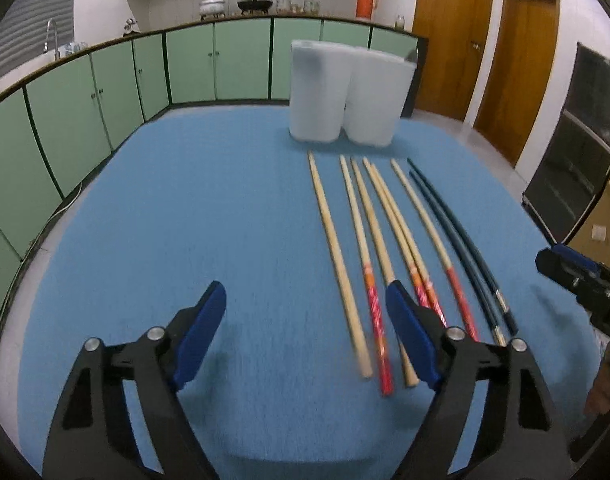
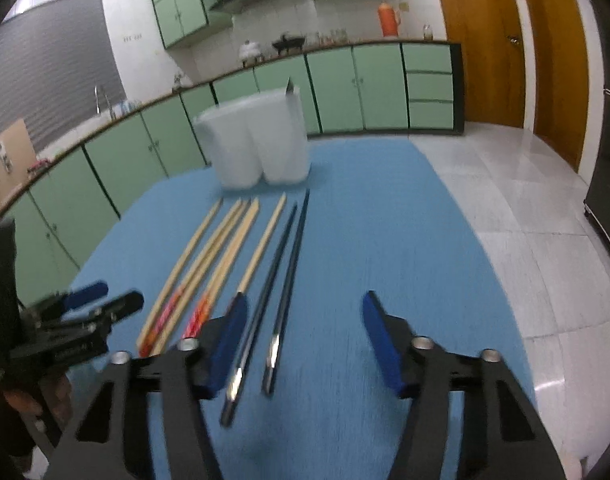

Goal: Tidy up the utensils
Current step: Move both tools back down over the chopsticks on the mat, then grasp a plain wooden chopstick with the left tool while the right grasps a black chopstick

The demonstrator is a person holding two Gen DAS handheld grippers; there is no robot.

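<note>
Several wooden chopsticks (image 1: 361, 248), some with red ends, lie side by side on the blue table (image 1: 205, 220). Two dark chopsticks (image 1: 465, 248) lie at their right. Two white holders (image 1: 345, 92) stand behind them, a metal utensil tip showing in the right one. My left gripper (image 1: 307, 300) is open and empty, above the table left of the chopsticks' near ends. My right gripper (image 2: 303, 308) is open and empty, with the dark chopsticks (image 2: 281, 280) between its fingers. The wooden chopsticks (image 2: 221, 256) and holders (image 2: 261, 140) show there too.
Green cabinets (image 1: 105, 92) run along the far wall with pots and an orange flask on the counter. Wooden doors (image 1: 517, 60) stand at the right. The right gripper shows at the left wrist view's right edge (image 1: 585, 284). The left gripper shows at the right wrist view's left edge (image 2: 85, 304).
</note>
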